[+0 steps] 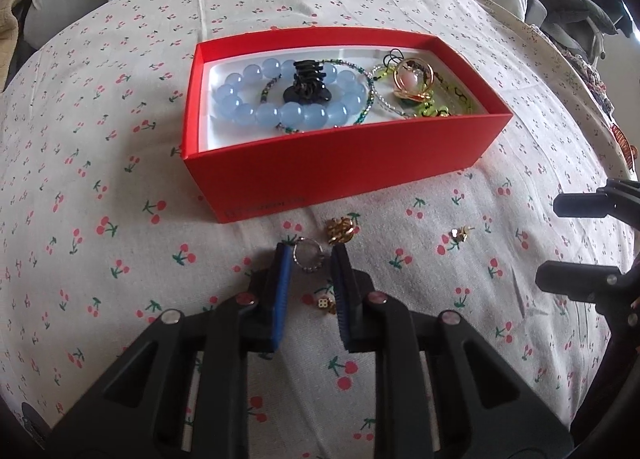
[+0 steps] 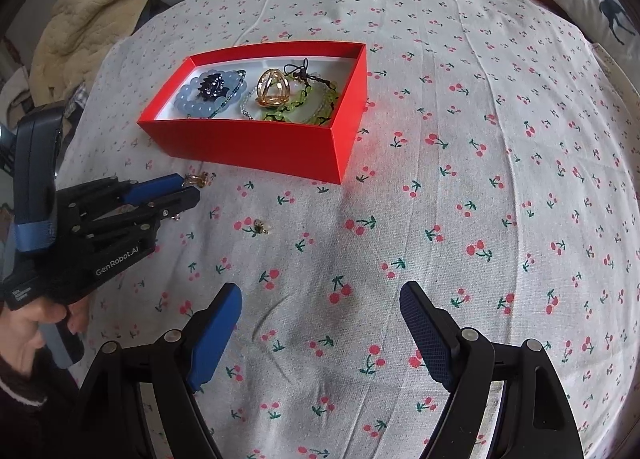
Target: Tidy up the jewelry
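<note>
Your left gripper, marked "GenRobot.AI", sits part-open w/ a silver ring between its pads, just before the red box mid-bedsheet. Right gripper gapes wide, holding nothing.

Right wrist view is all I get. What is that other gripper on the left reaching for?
Observer: A small silver ring lies between the left gripper's open fingers, not pinched yet.
Operator: Is anything else hidden under there?
Observer: Yes, a tiny gold dice-like piece lies farther back between the same fingers.
</note>
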`<state>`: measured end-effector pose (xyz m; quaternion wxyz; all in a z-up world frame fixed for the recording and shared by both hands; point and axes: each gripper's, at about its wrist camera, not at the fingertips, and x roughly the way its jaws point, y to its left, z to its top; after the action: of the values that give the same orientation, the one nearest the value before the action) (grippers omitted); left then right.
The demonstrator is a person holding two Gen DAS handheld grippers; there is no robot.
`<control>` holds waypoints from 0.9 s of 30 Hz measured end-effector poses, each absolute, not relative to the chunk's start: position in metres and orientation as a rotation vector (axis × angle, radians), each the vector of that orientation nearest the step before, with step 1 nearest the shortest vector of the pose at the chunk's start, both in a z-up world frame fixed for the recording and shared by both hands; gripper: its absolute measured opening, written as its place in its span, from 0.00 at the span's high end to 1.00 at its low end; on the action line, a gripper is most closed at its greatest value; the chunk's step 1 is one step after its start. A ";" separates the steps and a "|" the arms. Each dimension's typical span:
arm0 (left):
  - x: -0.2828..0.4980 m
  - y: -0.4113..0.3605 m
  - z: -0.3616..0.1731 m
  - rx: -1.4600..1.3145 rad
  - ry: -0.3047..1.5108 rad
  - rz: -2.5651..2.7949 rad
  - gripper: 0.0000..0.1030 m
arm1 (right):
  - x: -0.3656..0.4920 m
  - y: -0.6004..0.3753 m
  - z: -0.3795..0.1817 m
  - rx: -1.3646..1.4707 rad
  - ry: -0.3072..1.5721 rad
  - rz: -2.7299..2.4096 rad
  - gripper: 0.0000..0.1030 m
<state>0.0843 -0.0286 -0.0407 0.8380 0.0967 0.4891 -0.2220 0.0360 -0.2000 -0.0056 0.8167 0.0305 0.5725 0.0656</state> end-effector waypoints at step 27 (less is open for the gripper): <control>0.066 0.034 -0.022 0.116 1.073 -0.424 0.63 | 0.086 -0.127 -0.014 0.099 1.234 0.258 0.54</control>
<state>0.0664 0.0344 -0.0216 0.8366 0.0548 0.5070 -0.2001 0.0861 -0.1268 -0.0137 0.8066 0.0465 0.5768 0.1207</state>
